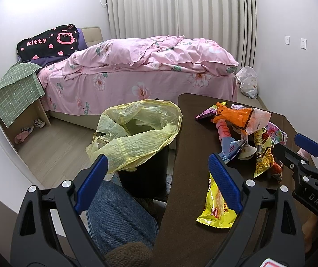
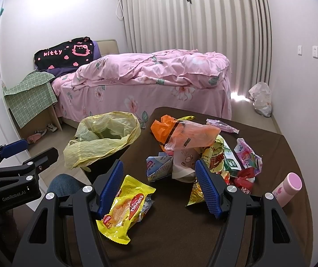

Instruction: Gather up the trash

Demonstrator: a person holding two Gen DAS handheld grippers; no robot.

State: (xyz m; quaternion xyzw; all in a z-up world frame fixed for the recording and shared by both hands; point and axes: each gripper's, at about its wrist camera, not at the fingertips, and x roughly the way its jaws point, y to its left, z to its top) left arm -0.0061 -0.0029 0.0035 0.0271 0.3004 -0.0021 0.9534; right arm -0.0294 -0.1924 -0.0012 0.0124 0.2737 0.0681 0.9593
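While the left gripper (image 1: 157, 182) hangs wide open with nothing between its blue pads, the left wrist view looks over the near edge of a dark brown table (image 1: 187, 146). A black bin lined with a yellow bag (image 1: 136, 129) stands on the floor just beside the table's left edge, its mouth open. On the table, close to the gripper's right pad, lies a yellow snack wrapper (image 1: 216, 209). Farther back on the table sits a heap of trash (image 1: 248, 131) topped by an orange plastic bag. The right gripper (image 1: 308, 153) reaches in from the right, near that heap. A knee in blue jeans (image 1: 118, 215) shows below the bin, off the table's left edge. Behind the table stands a bed with pink bedding (image 1: 141, 66).

In the right wrist view, the right gripper (image 2: 159, 184) is also spread open and empty above the table (image 2: 276, 146). The yellow snack wrapper (image 2: 125, 209) lies on the table by its left pad, and the heap of trash (image 2: 194, 144) lies just beyond its right pad. A pink bottle (image 2: 289, 189) lies on the table to the right of the heap. The bin with the yellow bag (image 2: 103, 138) stands off the table's left edge, and the left gripper (image 2: 23, 153) shows left of the table.
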